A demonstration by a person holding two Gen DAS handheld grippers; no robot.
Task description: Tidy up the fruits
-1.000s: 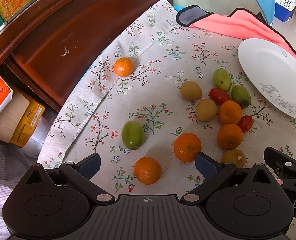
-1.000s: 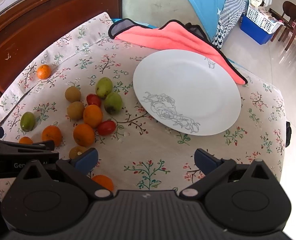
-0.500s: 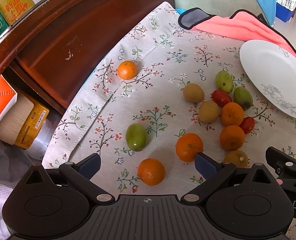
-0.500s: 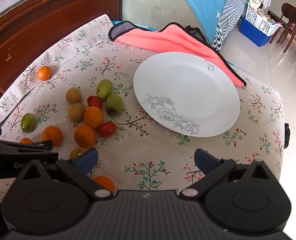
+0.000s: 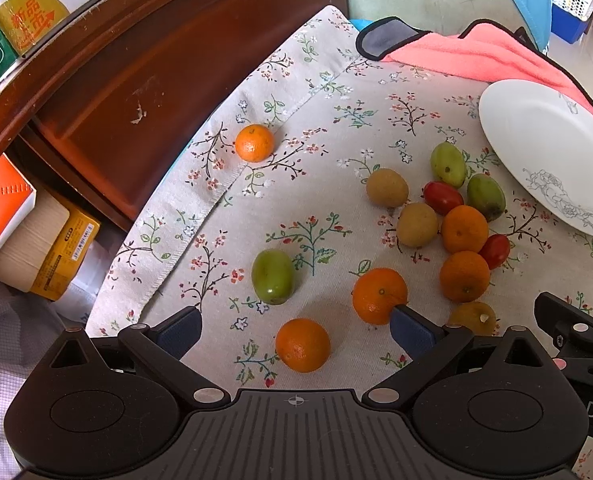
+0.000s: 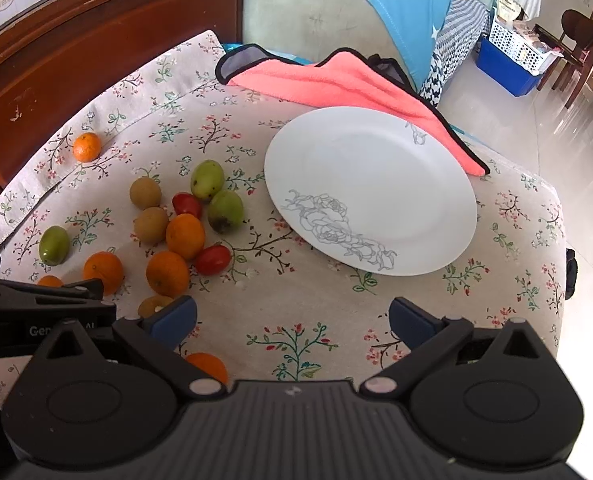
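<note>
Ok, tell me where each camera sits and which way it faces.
Left wrist: on the left gripper, looking down at scattered fruit; its open fingers show.
Right wrist: on the right gripper, facing the white plate; its open fingers and the left gripper's side show.
Shared: plate, pink cloth, lone orange.

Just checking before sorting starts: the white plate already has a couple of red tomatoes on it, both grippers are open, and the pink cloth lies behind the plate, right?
Not quite. The white plate holds nothing; the right wrist view shows both red tomatoes on the tablecloth beside it. The rest stands: left gripper and right gripper open, pink cloth behind.
</note>
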